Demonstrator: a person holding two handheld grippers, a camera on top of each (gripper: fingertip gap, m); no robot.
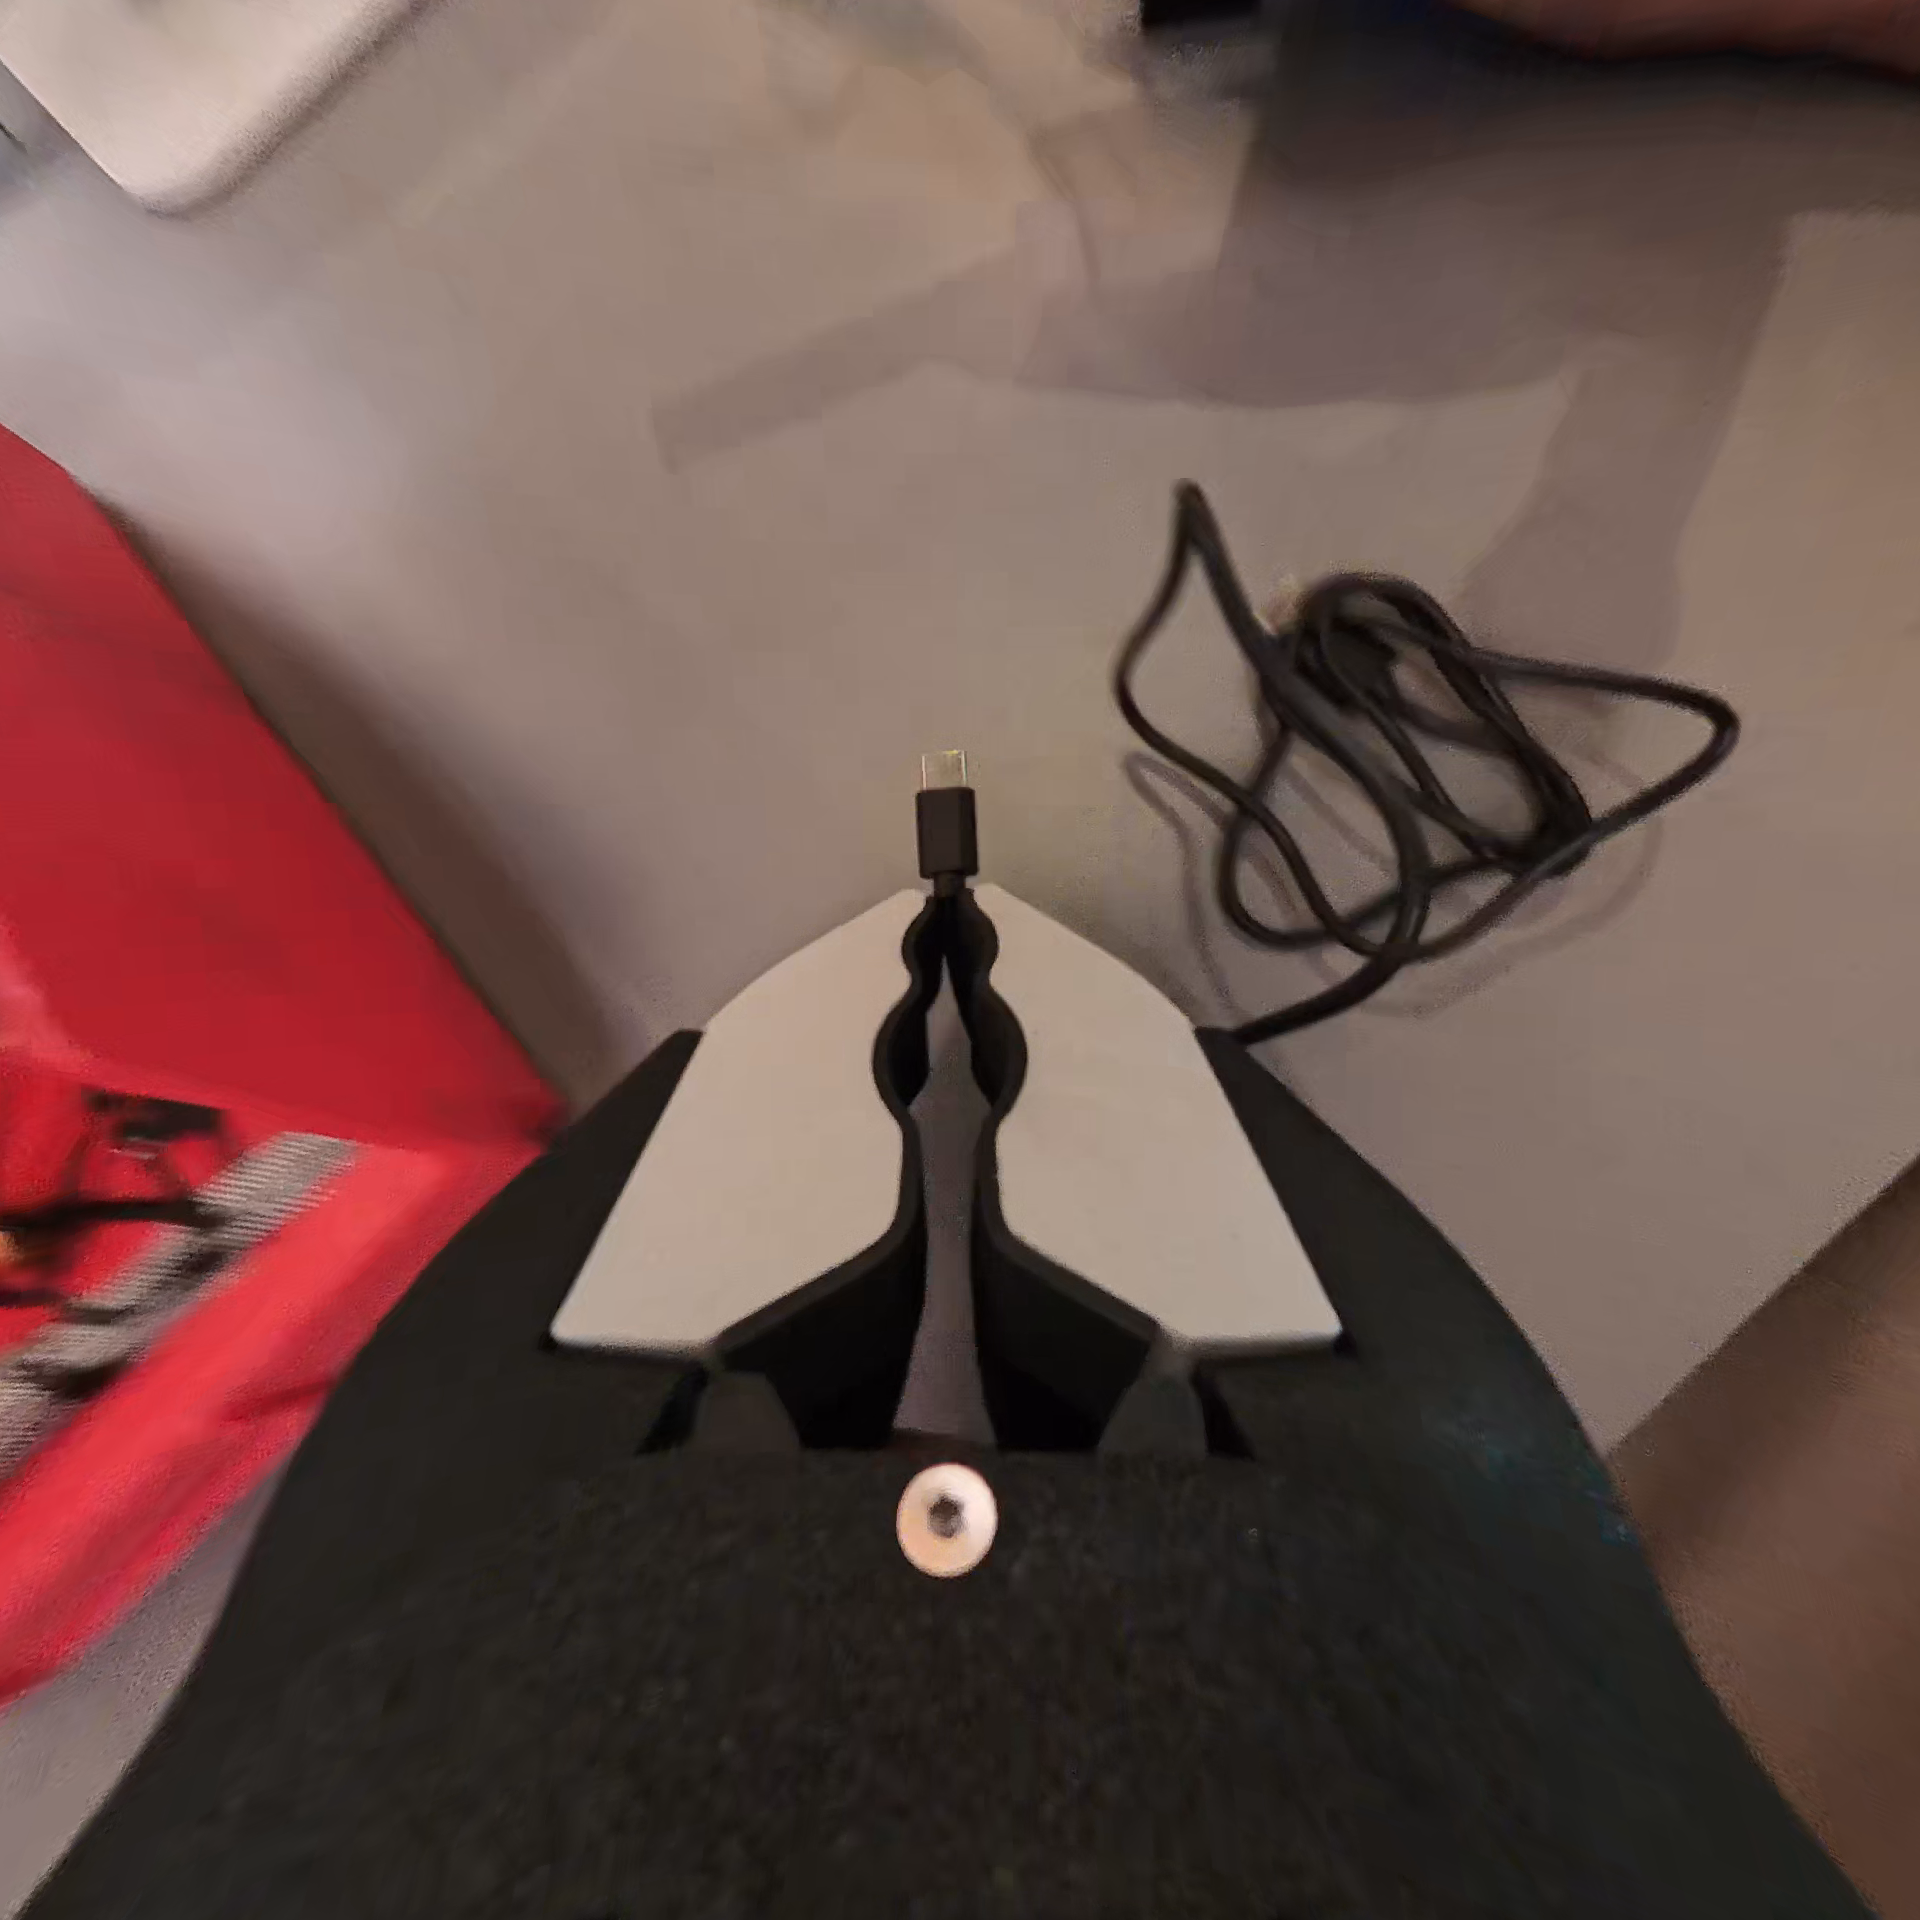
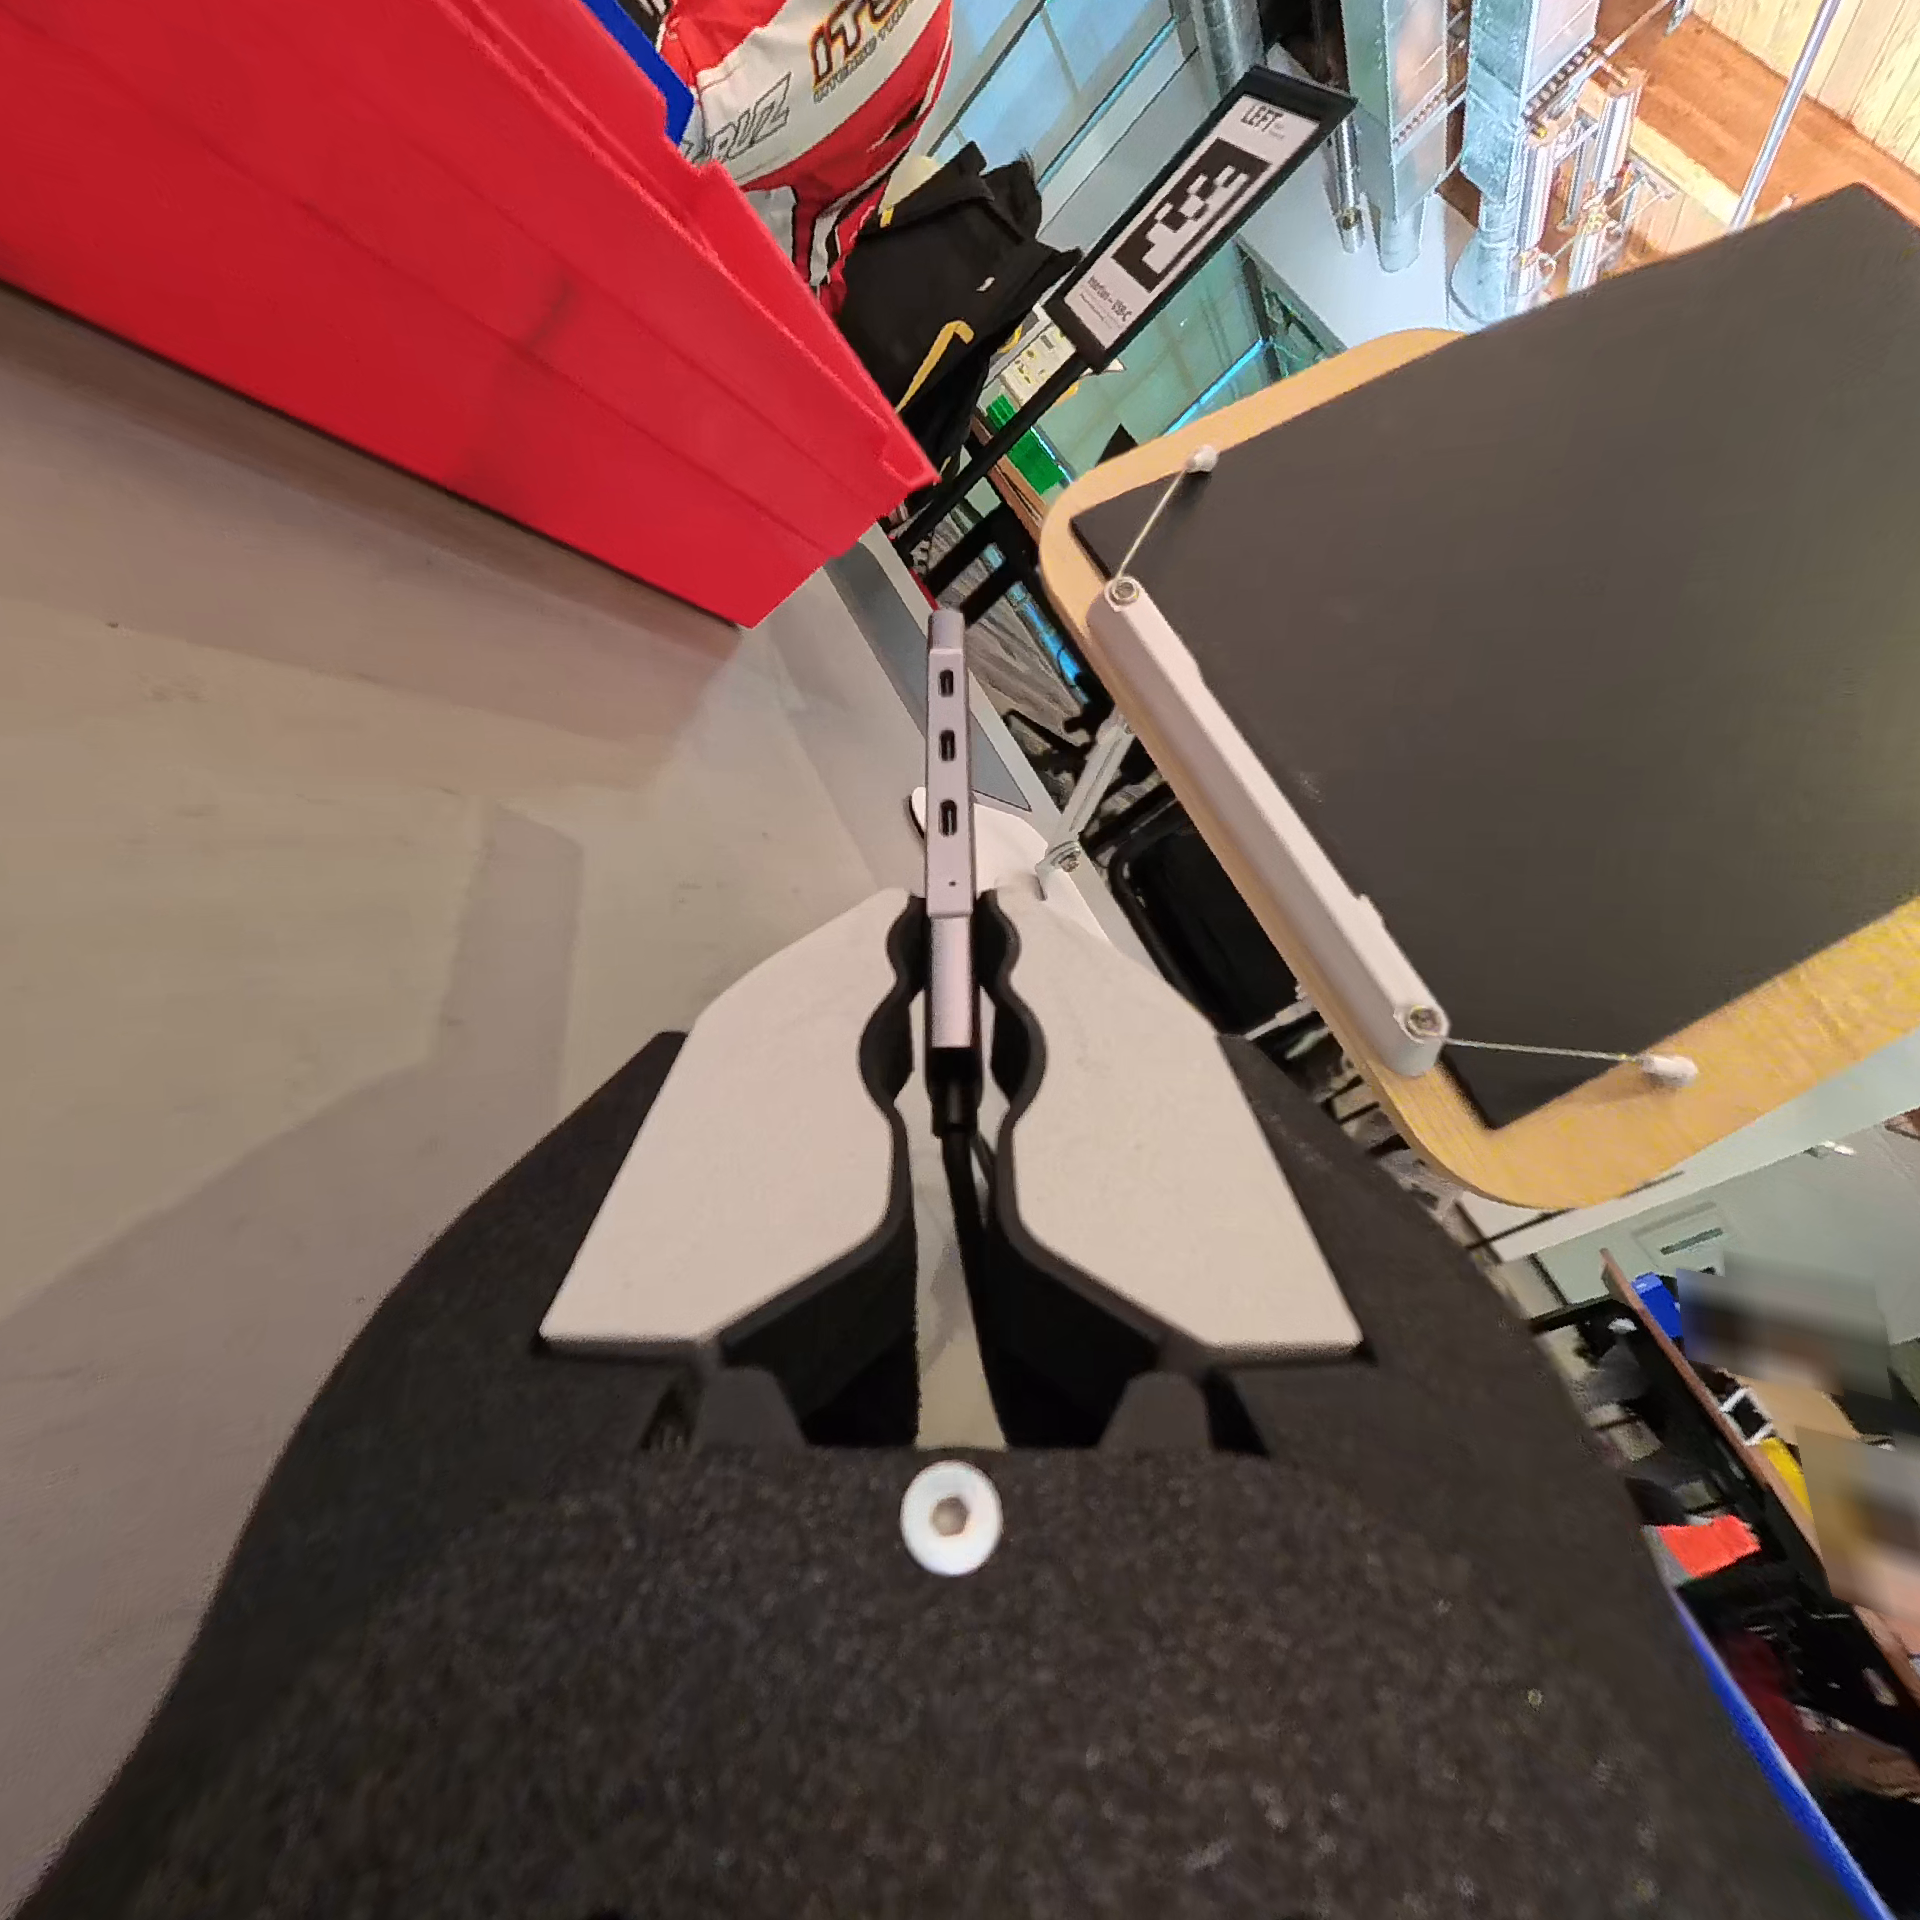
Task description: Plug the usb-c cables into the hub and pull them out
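In the left wrist view my left gripper (image 1: 945, 896) is shut on a thin black usb-c cable just behind its plug (image 1: 944, 821). The plug sticks out past the fingertips with its metal tip forward, above the grey table (image 1: 727, 468). The rest of the black cable (image 1: 1423, 748) lies in a loose tangle on the table to the right. In the right wrist view my right gripper (image 2: 951, 914) is shut on a slim silver hub (image 2: 949, 769), held on edge. Three usb-c ports on its narrow side face the camera. The hub's own black cord runs back between the fingers.
A red bin (image 1: 187, 935) stands at the left in the left wrist view and at the upper left in the right wrist view (image 2: 416, 260). A black board with a wooden rim (image 2: 1558, 644) is at the right. A white object (image 1: 156, 94) lies far left. One gripper's finger ends stand about 20 cm off the other's.
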